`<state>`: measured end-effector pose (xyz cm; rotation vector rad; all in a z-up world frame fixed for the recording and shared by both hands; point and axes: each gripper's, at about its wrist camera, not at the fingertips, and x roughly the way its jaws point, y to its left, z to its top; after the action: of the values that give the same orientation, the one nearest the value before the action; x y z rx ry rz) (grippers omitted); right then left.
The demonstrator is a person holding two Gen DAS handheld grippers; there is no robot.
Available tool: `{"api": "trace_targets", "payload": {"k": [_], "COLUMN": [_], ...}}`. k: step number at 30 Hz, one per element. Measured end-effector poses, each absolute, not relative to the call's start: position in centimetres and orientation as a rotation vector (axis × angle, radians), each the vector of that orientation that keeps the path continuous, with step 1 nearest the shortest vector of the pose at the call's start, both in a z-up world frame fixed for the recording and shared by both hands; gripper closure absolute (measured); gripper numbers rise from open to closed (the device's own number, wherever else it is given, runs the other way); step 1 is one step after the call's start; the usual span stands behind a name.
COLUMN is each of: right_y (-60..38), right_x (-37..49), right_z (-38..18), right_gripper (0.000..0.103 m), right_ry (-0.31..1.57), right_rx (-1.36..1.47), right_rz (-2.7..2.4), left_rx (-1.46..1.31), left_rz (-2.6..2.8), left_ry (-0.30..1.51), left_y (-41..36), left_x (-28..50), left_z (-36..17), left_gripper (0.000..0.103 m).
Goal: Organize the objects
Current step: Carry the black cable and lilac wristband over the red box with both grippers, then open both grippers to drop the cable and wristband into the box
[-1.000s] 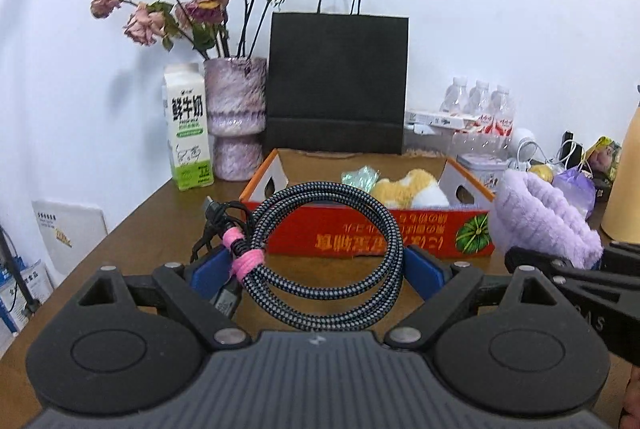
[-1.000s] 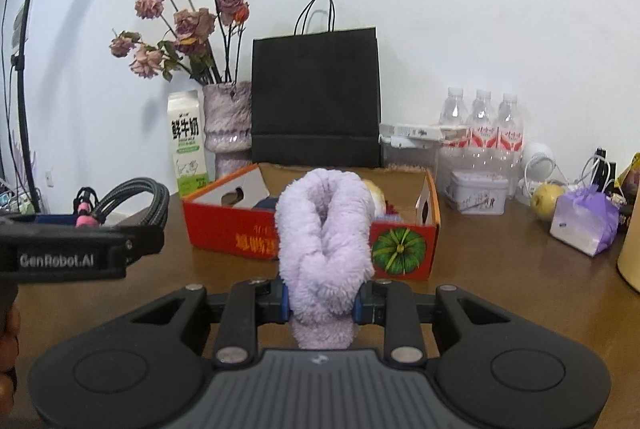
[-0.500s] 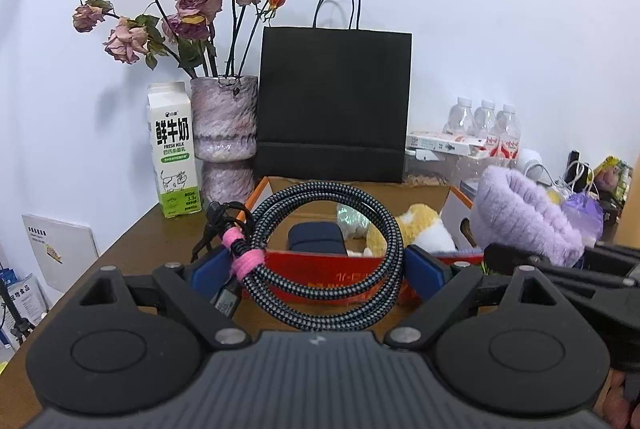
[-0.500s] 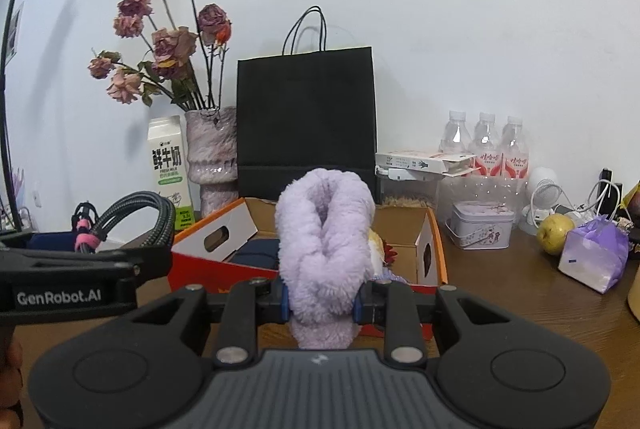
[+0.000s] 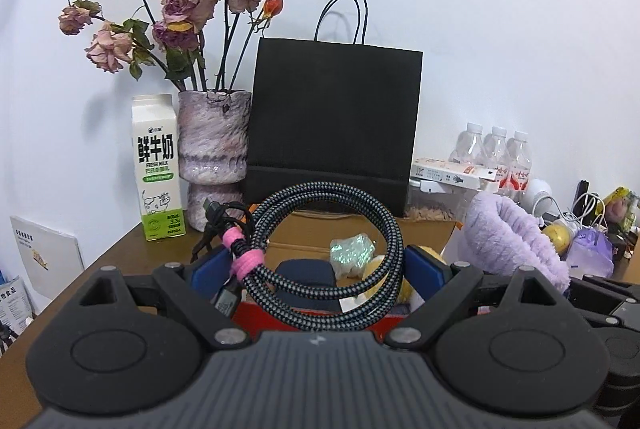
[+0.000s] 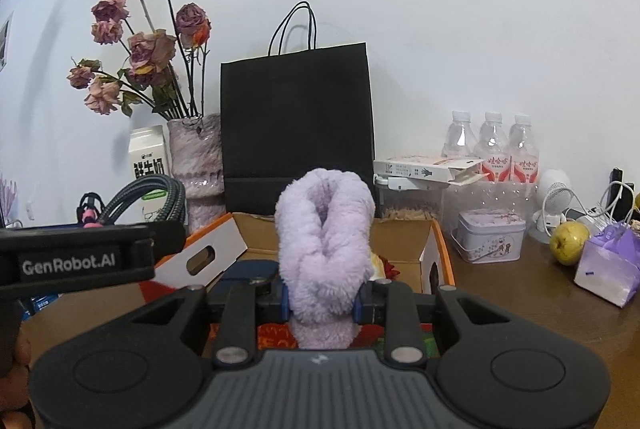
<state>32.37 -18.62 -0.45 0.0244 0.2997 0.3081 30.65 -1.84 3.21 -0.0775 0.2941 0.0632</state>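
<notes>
A coiled black-and-grey braided cable (image 5: pixel 386 229) with a pink tie is held upright in my left gripper (image 5: pixel 316 269), whose wide-set blue pads press on both sides of the coil. My right gripper (image 6: pixel 321 299) is shut on a fluffy purple headband (image 6: pixel 324 229), folded and standing up between its pads. Both hover at the near edge of an open red and orange cardboard box (image 6: pixel 224 245). The box holds a dark blue case (image 5: pixel 304 273), a glittery green packet (image 5: pixel 352 253) and a yellow plush toy (image 5: pixel 376 265). In the left wrist view the headband (image 5: pixel 508 229) shows at the right.
Behind the box stand a black paper bag (image 6: pixel 296 125), a vase of dried roses (image 5: pixel 212 141) and a milk carton (image 5: pixel 158 169). To the right are water bottles (image 6: pixel 492 145), a tin (image 6: pixel 490 235), a pear (image 6: pixel 568 237), a purple pouch (image 6: pixel 608 265) and cables.
Both grippers have moved forward toward the box with their loads still held. The box has come closer and lower in view, and its inside now shows.
</notes>
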Motion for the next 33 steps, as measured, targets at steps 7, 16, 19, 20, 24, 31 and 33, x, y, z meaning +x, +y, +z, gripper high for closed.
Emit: {"api": "trace_targets", "payload": {"k": [7,16,19,20,24,31,33], "right_y": [-18.2,-17.7,-17.5,-17.5,-17.3,-17.3,-17.3], "right_x": [35.1,38.8,40.0,40.5,42.0,44.1,44.6], "right_z": [-0.4,-0.5,-0.7,-0.7,-1.1,-1.6,-1.7], "right_gripper": [0.078,0.077,0.077,0.077,0.077,0.077,0.077], "right_ry": [0.299,0.298,0.304,0.307,0.322,0.344,0.351], "right_rx": [0.017,-0.006,-0.009,-0.012,-0.018,-0.024,-0.026], "right_rz": [0.310,0.311,0.314,0.315,0.317,0.312,0.308], "left_rx": [-0.095,-0.100,-0.100,-0.101,-0.098,-0.093,-0.089], "left_rz": [0.067,0.064,0.069,0.068,0.076,0.082,0.082], "left_ry": [0.287,0.294,0.295,0.296,0.303,0.316,0.319], "left_y": [-1.7,-1.6,-1.5,-1.4,-1.1,-0.5,-0.5], "left_x": [33.3,37.1,38.2,38.6,40.1,42.4,42.9], "left_z": [3.3,2.9,2.8,2.7,2.5,2.0,1.9], "left_gripper": [0.010,0.010,0.010,0.010,0.010,0.010,0.010]}}
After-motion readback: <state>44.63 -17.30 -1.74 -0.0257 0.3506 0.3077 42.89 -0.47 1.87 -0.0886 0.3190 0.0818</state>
